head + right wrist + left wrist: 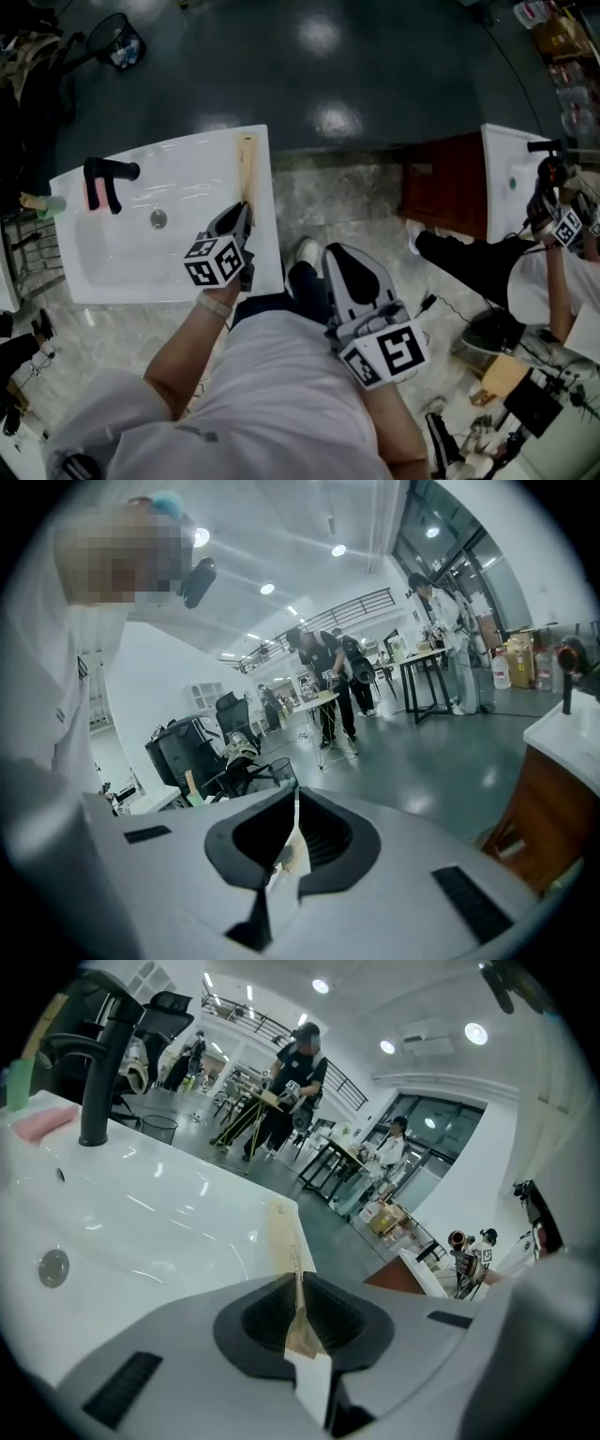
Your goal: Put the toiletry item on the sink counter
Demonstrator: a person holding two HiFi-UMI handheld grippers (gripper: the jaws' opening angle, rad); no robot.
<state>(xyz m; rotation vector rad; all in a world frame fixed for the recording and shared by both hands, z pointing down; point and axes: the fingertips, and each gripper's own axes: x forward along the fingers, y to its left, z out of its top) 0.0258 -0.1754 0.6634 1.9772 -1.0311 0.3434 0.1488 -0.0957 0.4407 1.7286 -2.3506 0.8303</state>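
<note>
The toiletry item [247,167] is a thin pale wooden stick, like a toothbrush. It lies along the right rim of the white sink counter [187,159]. My left gripper [244,214] is shut on its near end. In the left gripper view the stick [288,1241] runs from the closed jaws of the left gripper [297,1281] out over the rim [234,1232]. My right gripper [336,253] hangs to the right of the sink above the floor, jaws together and holding nothing. In its own view the right gripper [295,797] points out into the room.
A black faucet [108,176] stands at the sink's left with a pink item [93,194] and a green one [52,206] beside it. The drain [158,218] is in the basin. Another person works at a second sink [506,178] on a wooden cabinet [450,183] at right.
</note>
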